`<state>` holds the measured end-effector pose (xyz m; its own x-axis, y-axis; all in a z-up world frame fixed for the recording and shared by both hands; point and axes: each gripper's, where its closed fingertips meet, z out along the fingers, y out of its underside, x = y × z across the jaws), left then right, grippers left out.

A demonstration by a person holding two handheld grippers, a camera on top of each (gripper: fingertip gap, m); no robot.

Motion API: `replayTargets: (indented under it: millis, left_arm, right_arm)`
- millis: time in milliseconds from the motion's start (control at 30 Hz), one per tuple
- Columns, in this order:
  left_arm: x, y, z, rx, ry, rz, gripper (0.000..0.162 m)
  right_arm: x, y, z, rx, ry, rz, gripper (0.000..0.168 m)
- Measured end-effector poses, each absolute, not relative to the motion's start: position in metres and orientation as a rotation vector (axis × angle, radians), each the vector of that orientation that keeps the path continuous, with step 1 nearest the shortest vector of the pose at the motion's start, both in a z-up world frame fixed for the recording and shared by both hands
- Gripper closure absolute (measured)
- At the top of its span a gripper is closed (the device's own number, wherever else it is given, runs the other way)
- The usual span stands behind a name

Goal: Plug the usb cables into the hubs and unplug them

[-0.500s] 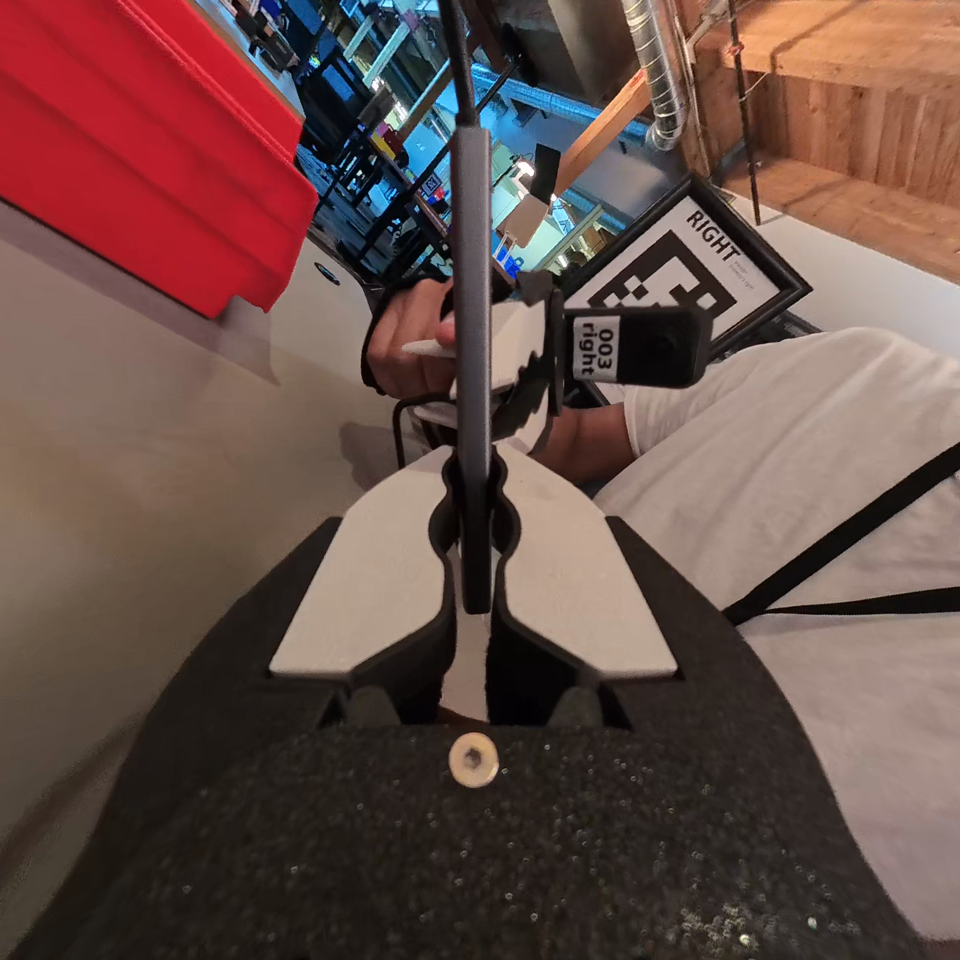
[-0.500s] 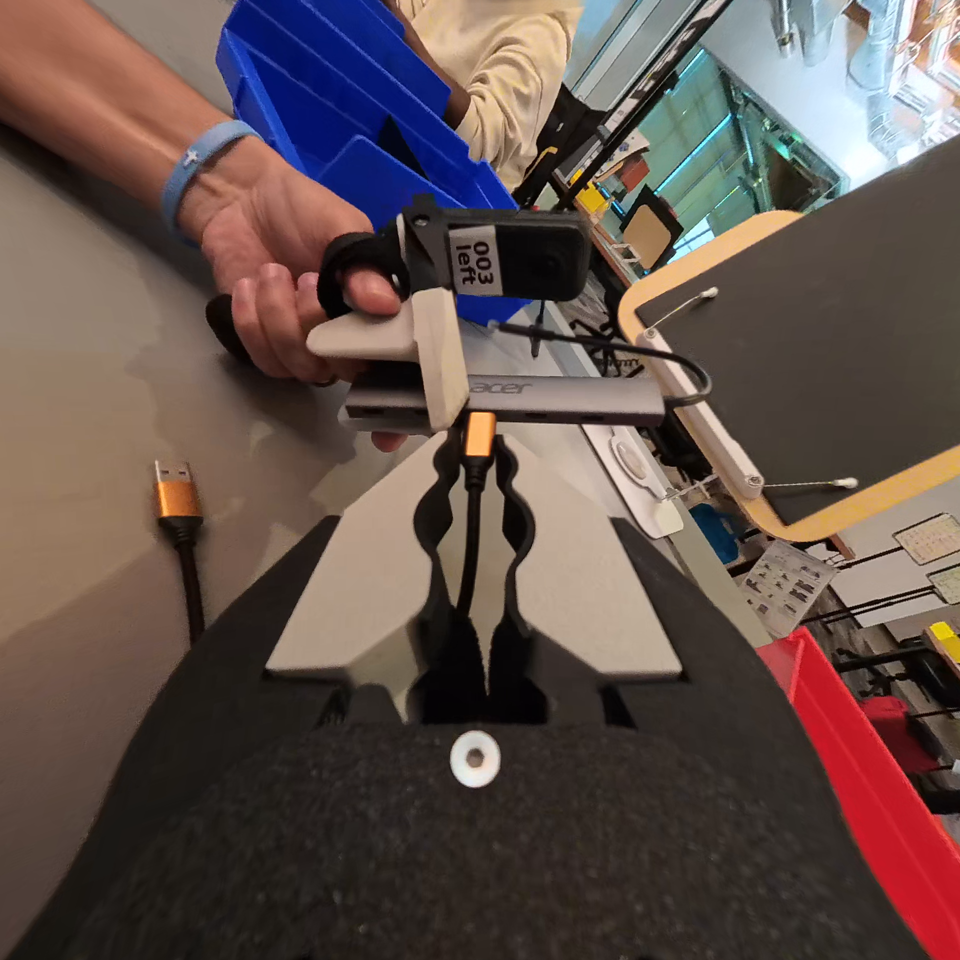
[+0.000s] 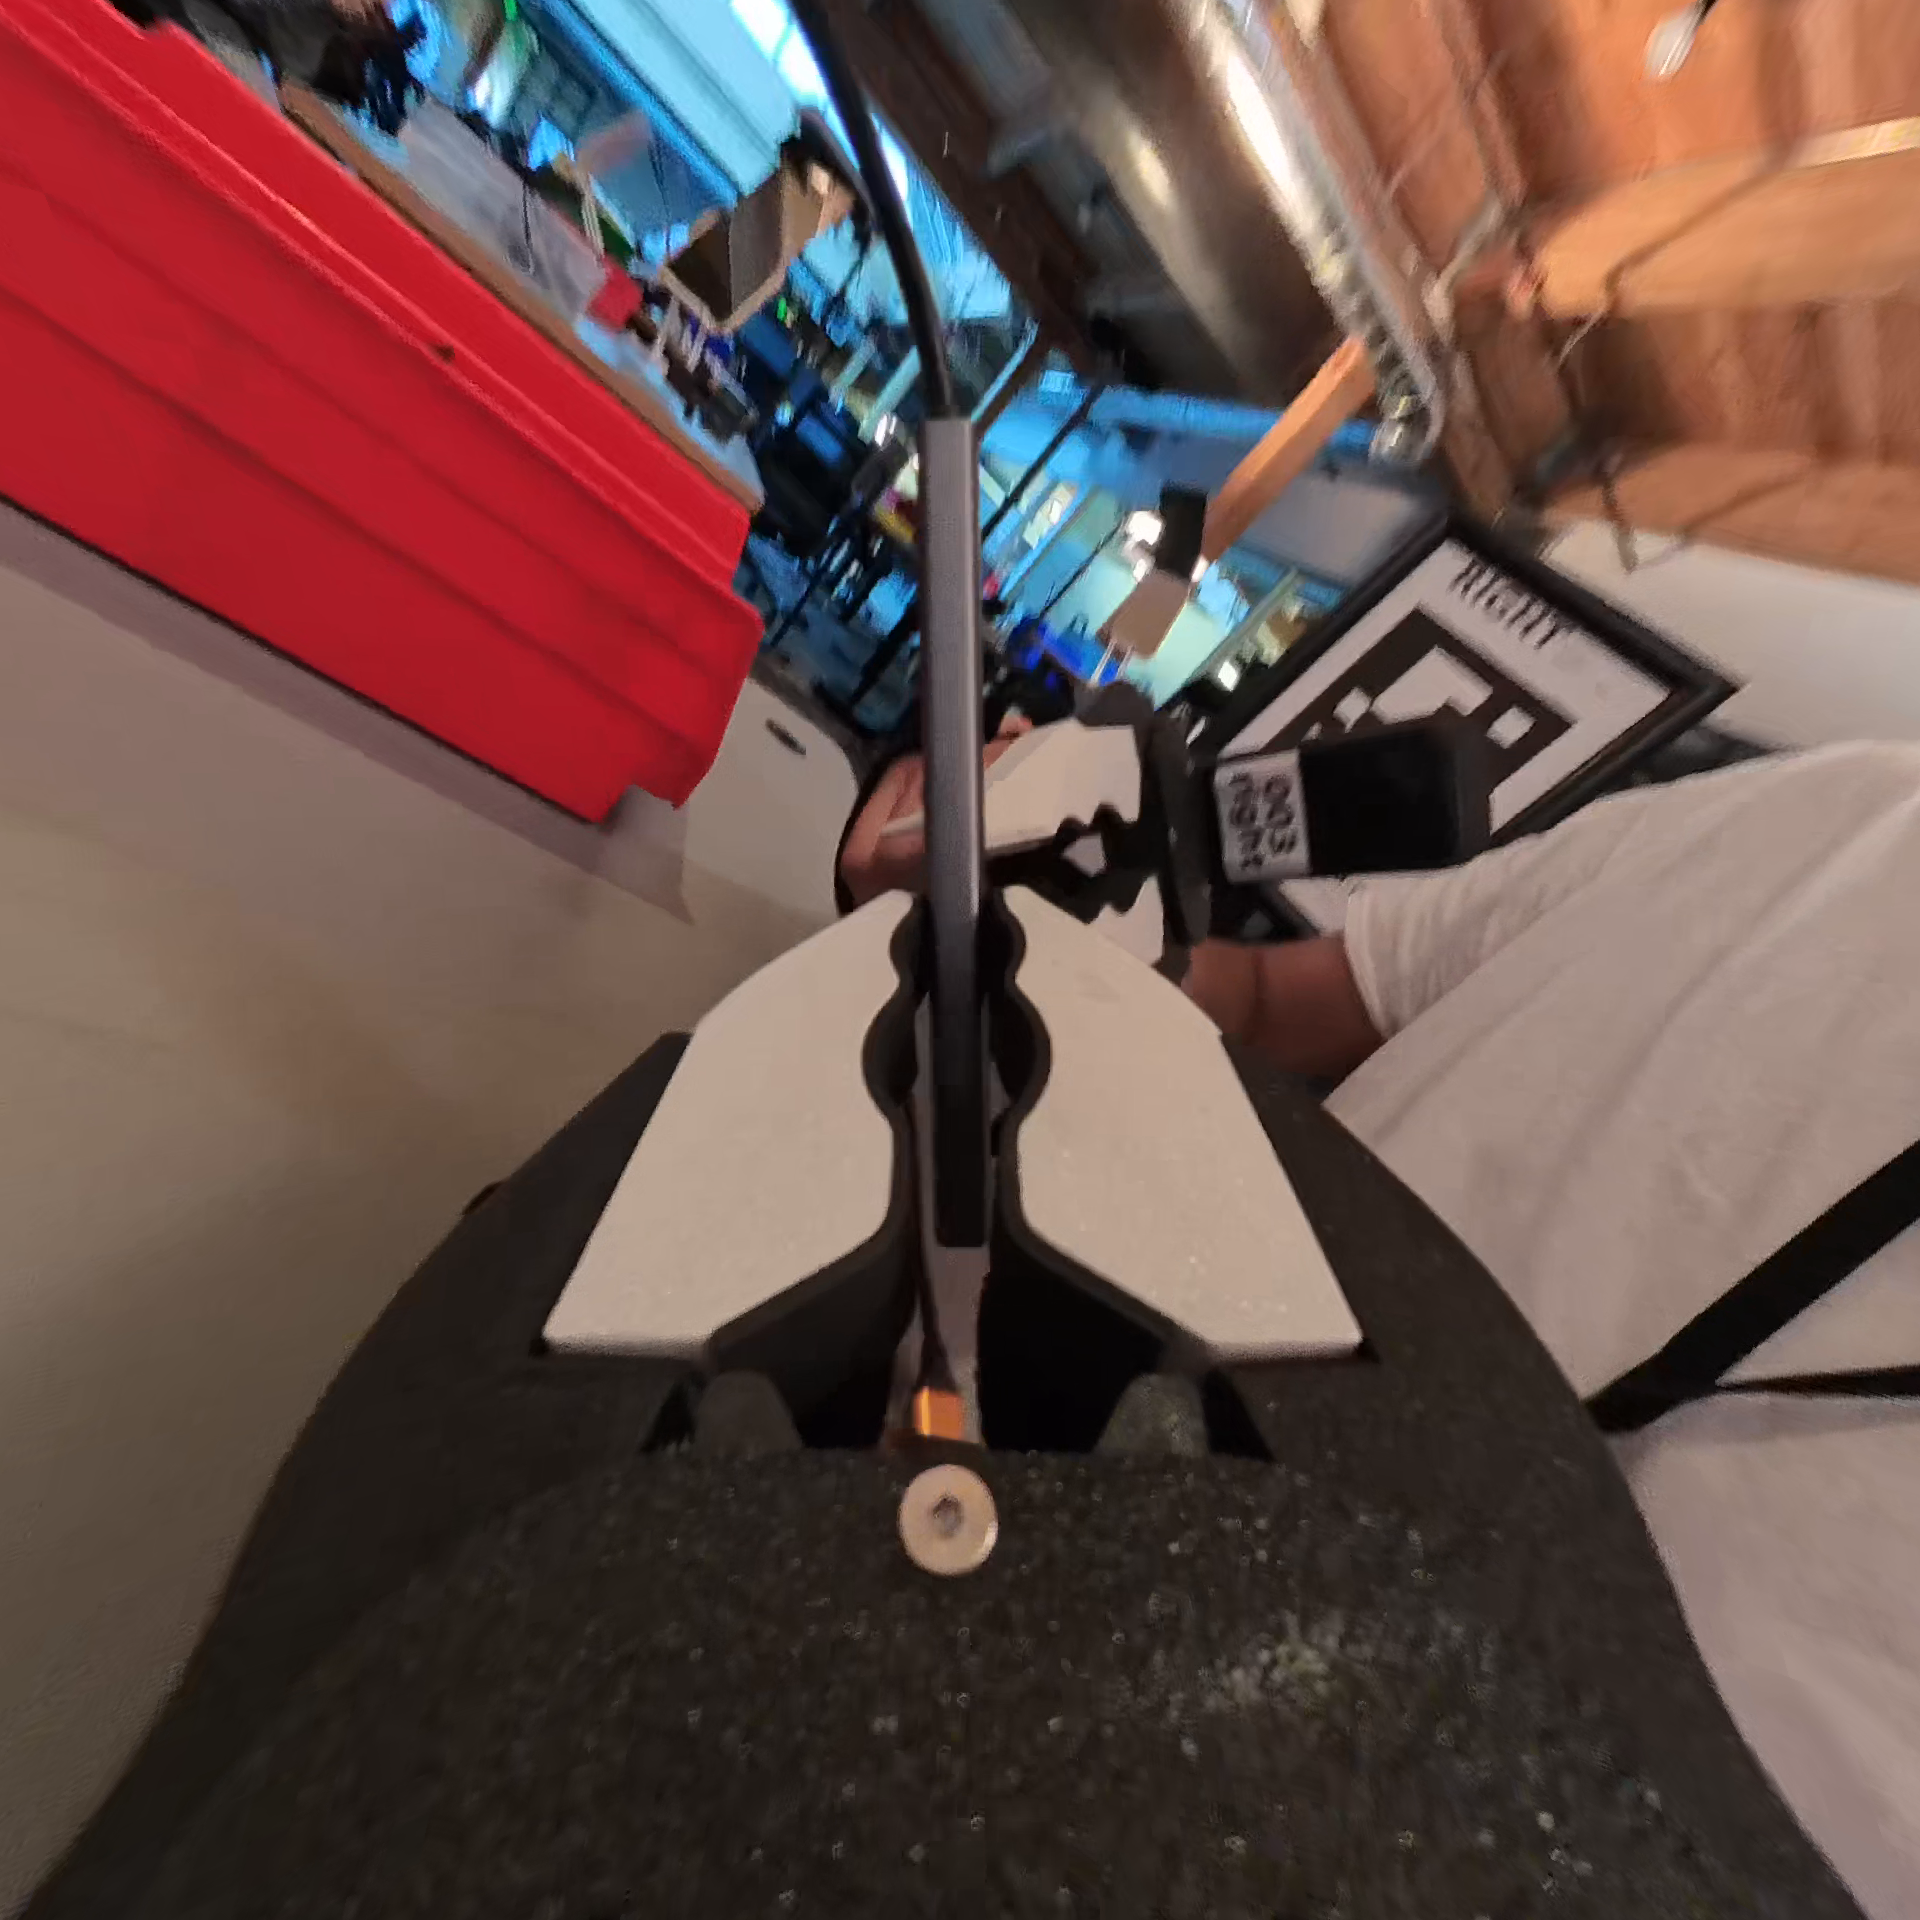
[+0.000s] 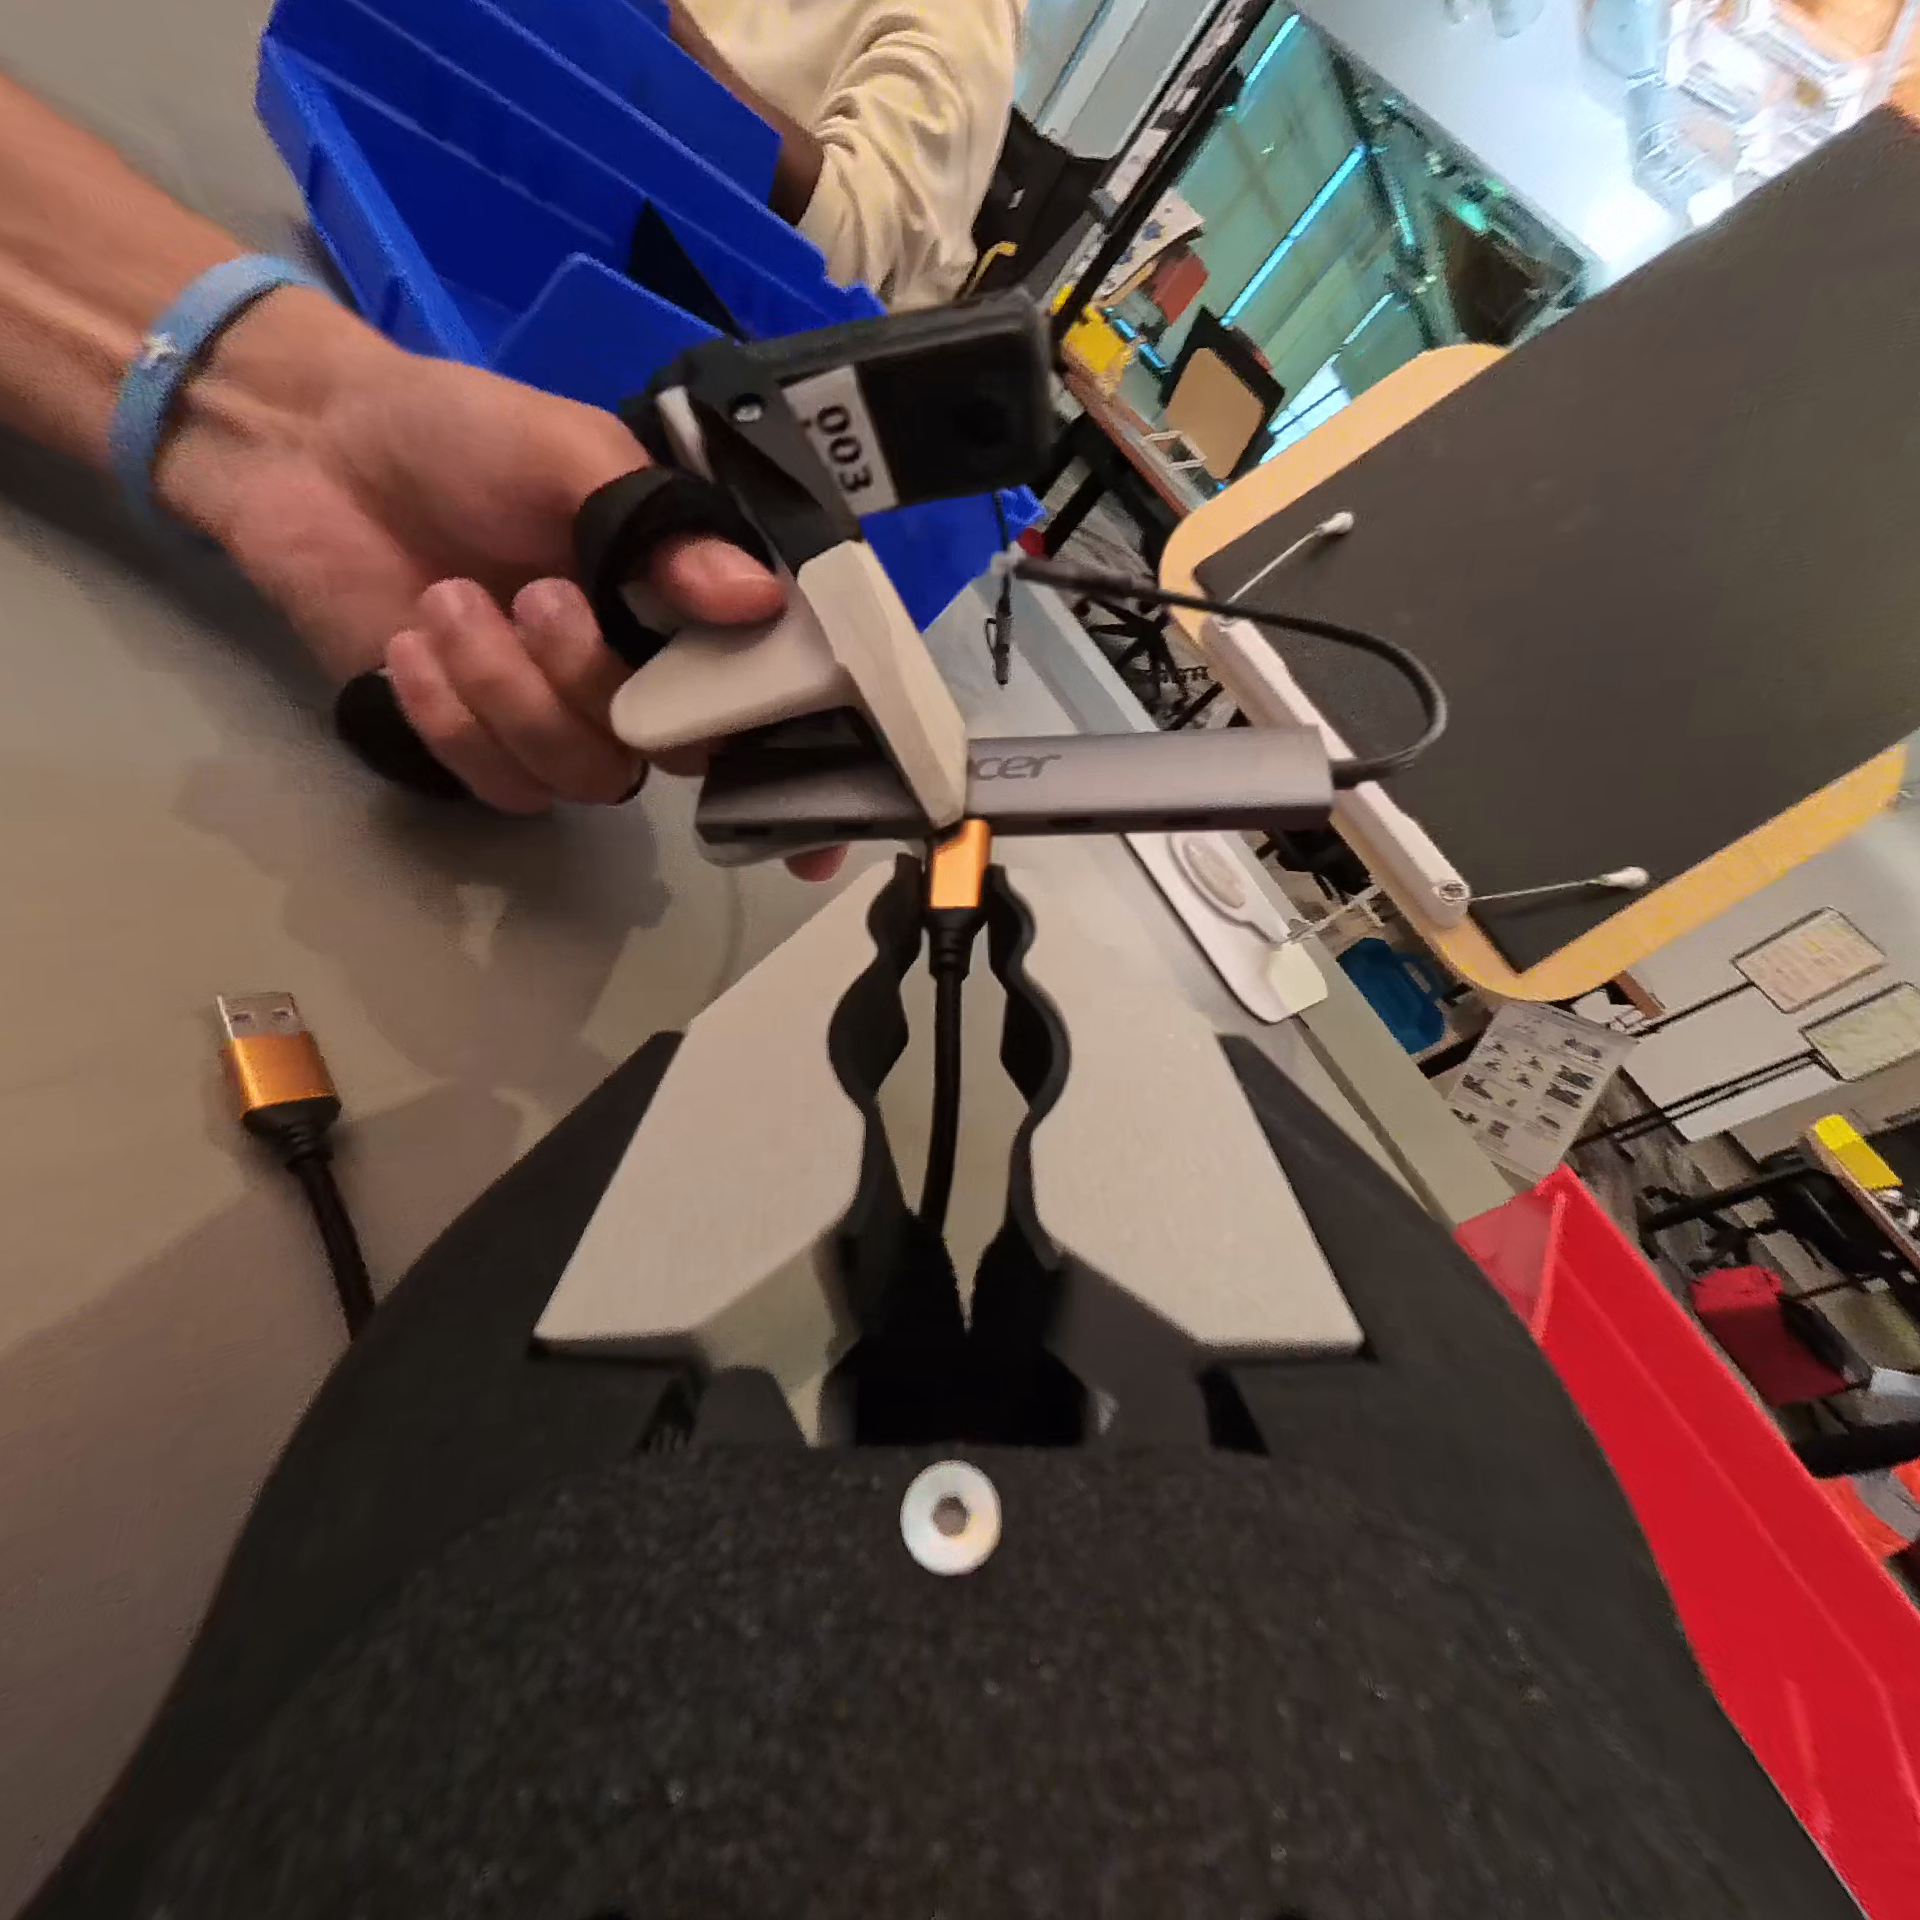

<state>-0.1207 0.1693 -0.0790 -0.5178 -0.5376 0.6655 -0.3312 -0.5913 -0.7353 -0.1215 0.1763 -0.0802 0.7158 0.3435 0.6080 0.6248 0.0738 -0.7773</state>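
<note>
A red plastic bin (image 3: 343, 416) sits on a pale grey table (image 3: 260, 1039), and a stack of blue bins (image 4: 540, 208) stands at its far side. A framed black-and-white marker board (image 3: 1455, 675) leans nearby. A dark board with a light wooden rim (image 4: 1662, 520) stands tilted beyond the table's edge.

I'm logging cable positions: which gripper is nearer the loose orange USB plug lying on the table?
Right. The right gripper hangs just beside the loose orange USB plug; the left gripper, gripping the grey hub, sits farther off.
</note>
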Motion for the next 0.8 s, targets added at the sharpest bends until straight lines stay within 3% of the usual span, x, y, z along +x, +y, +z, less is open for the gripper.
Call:
replayTargets:
  millis: [333, 800]
  left_arm:
    - [-0.12, 0.171, -0.068, -1.414, 1.223, -2.294, 0.153]
    - [-0.121, 0.165, -0.097, -1.472, 1.522, -2.102, 0.147]
  right_arm:
    - [-0.121, 0.174, -0.074, -1.52, -0.716, -0.227, 0.159]
    - [-0.136, 0.166, -0.108, -1.632, -0.926, -0.183, 0.158]
